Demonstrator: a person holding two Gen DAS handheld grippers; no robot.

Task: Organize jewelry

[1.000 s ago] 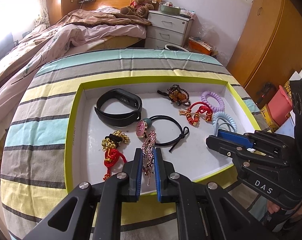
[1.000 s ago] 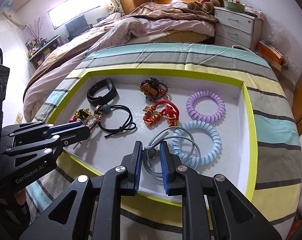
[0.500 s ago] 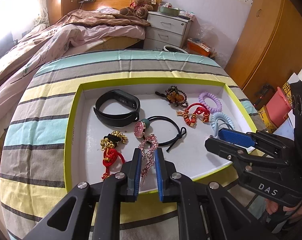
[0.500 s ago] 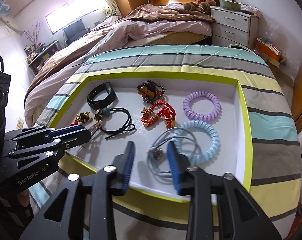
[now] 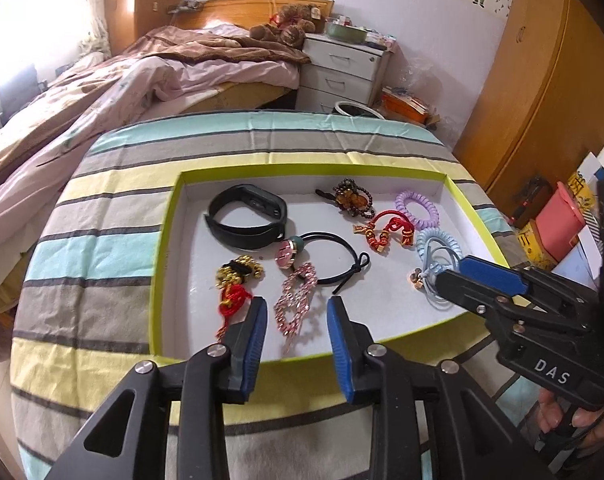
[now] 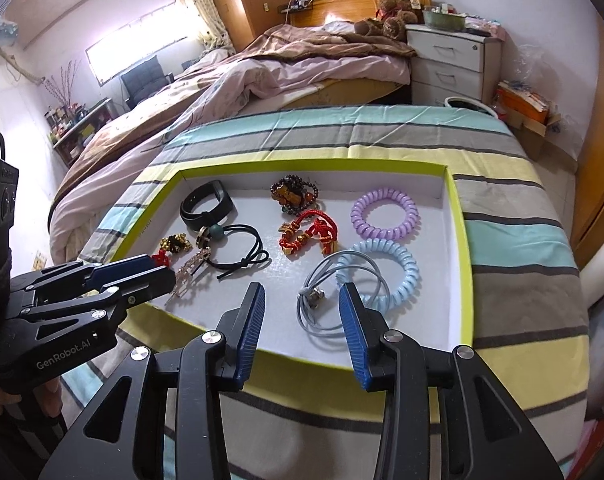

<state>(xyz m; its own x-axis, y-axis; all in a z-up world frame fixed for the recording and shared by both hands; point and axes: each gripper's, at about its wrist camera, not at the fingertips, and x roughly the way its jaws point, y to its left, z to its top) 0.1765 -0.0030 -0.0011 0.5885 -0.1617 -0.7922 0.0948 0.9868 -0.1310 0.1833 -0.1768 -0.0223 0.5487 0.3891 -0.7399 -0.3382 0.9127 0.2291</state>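
Note:
A white tray with a green rim [image 5: 163, 240] holds several pieces. My left gripper [image 5: 297, 304] hangs over its near edge with its jaws opening. A pink rhinestone clip [image 5: 295, 300] lies flat between them, untouched by the pads. My right gripper [image 6: 302, 292] stands open at the near right, and a grey elastic hair tie [image 6: 322, 300] rests on the tray floor between its fingers. Farther in lie a black wristband [image 5: 245, 216], a black hair tie with a pink bead [image 5: 334, 248], a red-and-gold knot charm [image 5: 233, 284], a red bracelet [image 6: 310, 232], brown beads [image 6: 291, 194], a purple coil [image 6: 384, 218] and a blue coil [image 6: 386, 272].
The tray sits on a striped cloth [image 5: 101, 248] over a round-cornered table. An unmade bed [image 6: 261, 76] and a white nightstand [image 6: 450, 64] stand behind it. A wooden wardrobe [image 5: 542, 100] and a pink box [image 5: 562, 220] are at the right.
The left jaws were shut on the pink clip and have now opened, leaving it on the tray. The right jaws let go of the grey hair tie and stayed open.

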